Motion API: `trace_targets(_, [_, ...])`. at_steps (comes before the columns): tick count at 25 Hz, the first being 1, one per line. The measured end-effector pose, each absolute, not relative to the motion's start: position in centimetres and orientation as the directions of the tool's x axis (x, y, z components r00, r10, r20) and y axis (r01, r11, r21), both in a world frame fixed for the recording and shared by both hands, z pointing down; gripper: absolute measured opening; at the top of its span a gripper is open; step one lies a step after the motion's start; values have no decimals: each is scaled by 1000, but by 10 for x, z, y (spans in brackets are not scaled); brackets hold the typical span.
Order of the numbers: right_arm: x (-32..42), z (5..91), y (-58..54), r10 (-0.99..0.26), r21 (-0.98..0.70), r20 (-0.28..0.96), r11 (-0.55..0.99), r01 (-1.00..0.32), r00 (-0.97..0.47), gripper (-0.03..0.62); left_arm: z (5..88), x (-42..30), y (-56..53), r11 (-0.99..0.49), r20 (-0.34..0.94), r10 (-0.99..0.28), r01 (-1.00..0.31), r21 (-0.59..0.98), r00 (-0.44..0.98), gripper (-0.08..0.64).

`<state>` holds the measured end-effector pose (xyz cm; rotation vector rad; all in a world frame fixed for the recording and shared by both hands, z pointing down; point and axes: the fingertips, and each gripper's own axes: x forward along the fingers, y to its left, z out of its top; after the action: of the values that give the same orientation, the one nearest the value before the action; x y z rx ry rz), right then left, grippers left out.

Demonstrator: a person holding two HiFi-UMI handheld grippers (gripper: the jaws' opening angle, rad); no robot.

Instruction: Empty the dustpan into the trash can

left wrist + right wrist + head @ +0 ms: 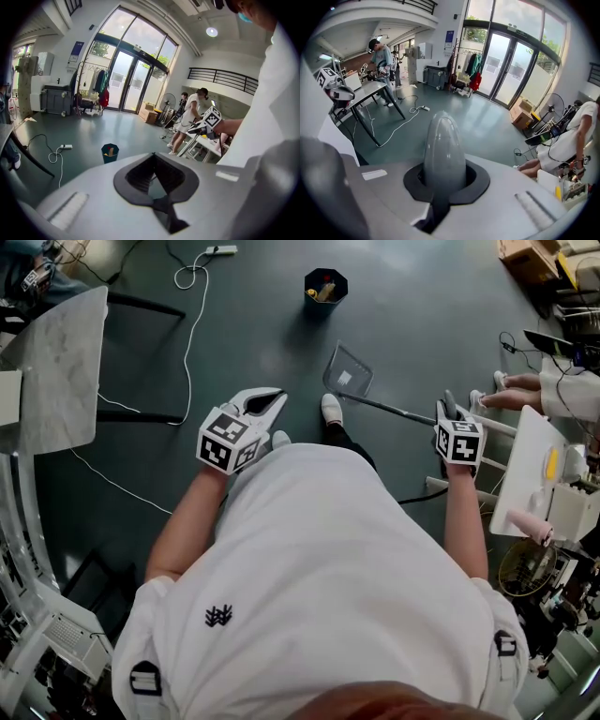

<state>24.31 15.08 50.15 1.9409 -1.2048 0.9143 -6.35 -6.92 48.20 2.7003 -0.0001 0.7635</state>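
Jaws of your left gripper (266,403) spread, nothing between them. Your right gripper (451,414) clenched on dustpan handle (444,150). Dustpan (349,371) just beyond your shoe (331,409). Trash can (325,285) farther off on floor (422,315), well apart from dustpan.

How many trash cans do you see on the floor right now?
1: a dark trash can on the floor ahead, past the dustpan. Others may sit outside the views.

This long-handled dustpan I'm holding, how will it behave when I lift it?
Probably light: the dustpan looks thin and translucent. Held by the right gripper at its handle's far end, it will likely swing or droop. The rounded handle tip looks smooth, so it may twist.
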Motion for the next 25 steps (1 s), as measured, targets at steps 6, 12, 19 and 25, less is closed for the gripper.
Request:
trace_targets(6, [214, 487, 140, -484, 184, 817, -300, -936, 315, 2, 487, -84, -63, -937, 499, 83, -104, 335, 862, 56])
trace_targets(12, [191, 484, 127, -498, 197, 815, -240, -951, 294, 2, 492, -103, -60, -930, 498, 67, -127, 345, 865, 57])
trace_targets(19, [168, 488, 111, -511, 191, 818, -191, -963, 264, 2, 497, -118, -60, -926, 497, 55, -142, 350, 866, 56])
trace_targets(25, [150, 488, 97, -524, 182, 816, -165, -969, 243, 2, 497, -124, -66, -926, 494, 55, -141, 351, 868, 57])
